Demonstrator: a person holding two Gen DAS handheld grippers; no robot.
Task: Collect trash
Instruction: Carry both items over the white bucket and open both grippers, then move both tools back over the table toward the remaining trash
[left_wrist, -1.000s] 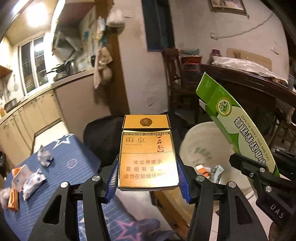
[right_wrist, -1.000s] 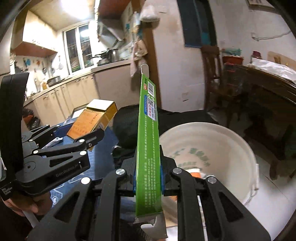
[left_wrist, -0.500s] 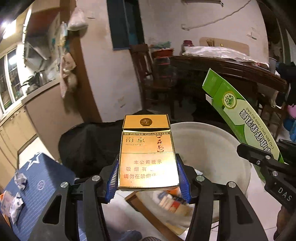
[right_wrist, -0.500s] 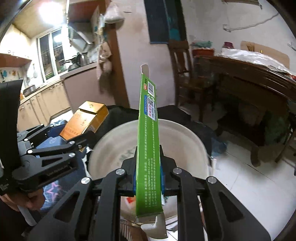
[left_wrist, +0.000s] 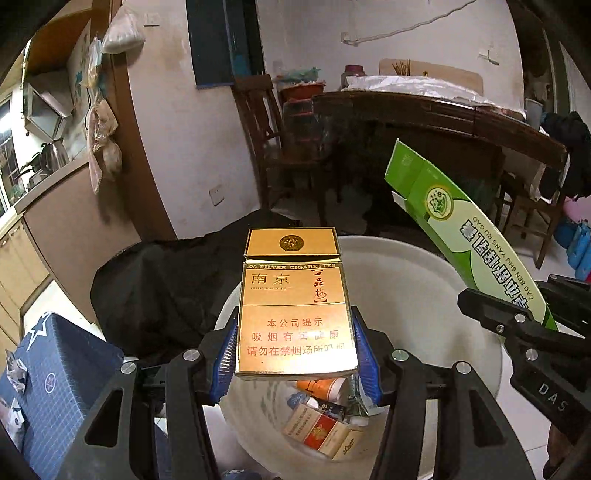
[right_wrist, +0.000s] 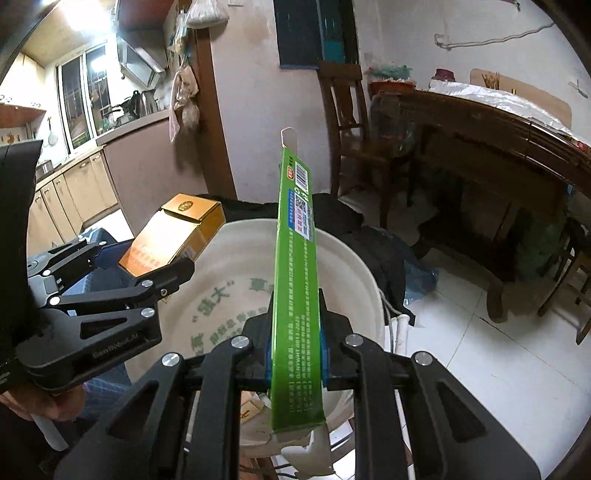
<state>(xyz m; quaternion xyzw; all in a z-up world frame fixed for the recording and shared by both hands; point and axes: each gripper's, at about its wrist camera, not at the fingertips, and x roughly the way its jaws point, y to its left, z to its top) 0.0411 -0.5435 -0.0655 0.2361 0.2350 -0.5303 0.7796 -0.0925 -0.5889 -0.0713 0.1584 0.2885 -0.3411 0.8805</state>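
Observation:
A gold cigarette pack (left_wrist: 293, 306) sits clamped between the blue pads of my left gripper (left_wrist: 293, 354), held over the mouth of a white plastic bucket (left_wrist: 424, 295). The same pack (right_wrist: 173, 236) shows at the left of the right wrist view. My right gripper (right_wrist: 295, 347) is shut on a flattened long green carton (right_wrist: 295, 280), standing on edge above the bucket (right_wrist: 354, 266). That carton (left_wrist: 465, 236) slants across the right side of the left wrist view. Several discarded packs (left_wrist: 321, 428) lie at the bucket's bottom.
A table with a blue star-patterned cloth (left_wrist: 62, 373) and crumpled wrappers (left_wrist: 14, 373) is at the lower left. A black bag (left_wrist: 166, 291) lies behind the bucket. A dark wooden table (right_wrist: 480, 147) and chair (right_wrist: 343, 122) stand beyond, over white floor tiles (right_wrist: 498, 362).
Both grippers have swung from the blue table toward the bucket and sunk a little. The bucket now fills the space under both held boxes. Neither grip has changed.

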